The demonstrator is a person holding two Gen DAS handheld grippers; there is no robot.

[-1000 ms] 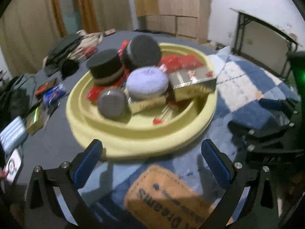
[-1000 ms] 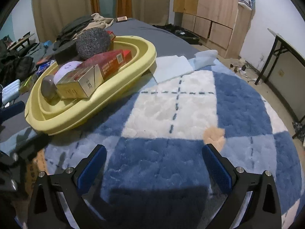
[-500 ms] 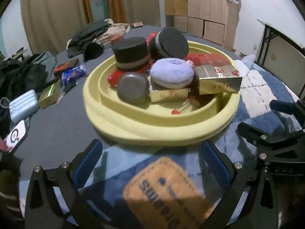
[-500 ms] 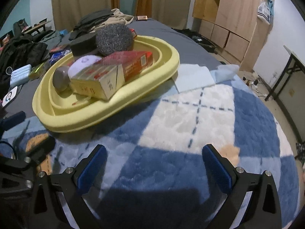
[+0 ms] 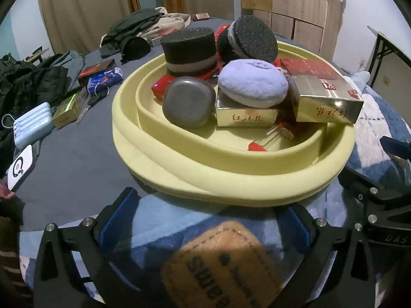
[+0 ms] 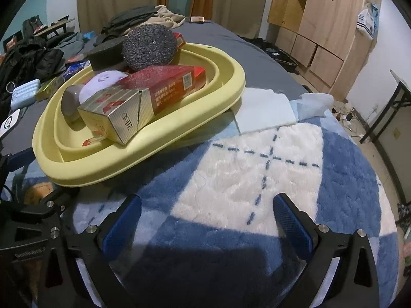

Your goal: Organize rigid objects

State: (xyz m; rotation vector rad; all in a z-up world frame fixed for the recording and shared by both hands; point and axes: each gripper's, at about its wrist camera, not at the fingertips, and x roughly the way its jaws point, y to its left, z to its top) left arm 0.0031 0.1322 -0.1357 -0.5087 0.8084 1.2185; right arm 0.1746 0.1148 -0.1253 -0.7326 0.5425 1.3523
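Note:
A yellow oval basin [image 5: 231, 184] [image 6: 143, 151] sits on a bed, piled with items: two dark round sponges [image 5: 190, 48] [image 5: 250, 39], a lilac puff [image 5: 253, 83], a grey round stone-like case [image 5: 188, 102], gold boxes [image 5: 326, 102] [image 6: 115, 113] and a red box [image 6: 169, 87]. My left gripper [image 5: 205, 220] is open and empty just in front of the basin's near rim. My right gripper [image 6: 205, 218] is open and empty over the blue and white rug [image 6: 257, 169], right of the basin.
On the grey sheet left of the basin lie a blue power bank [image 5: 32, 125], a white device [image 5: 20, 166], small boxes [image 5: 102, 73] and dark clothes [image 5: 30, 82]. A folded light cloth [image 6: 264, 110] lies beyond the rug. Wooden cabinets [image 6: 321, 25] stand behind.
Both grippers have moved closer to the basin, which now looms larger. Both stay open and empty.

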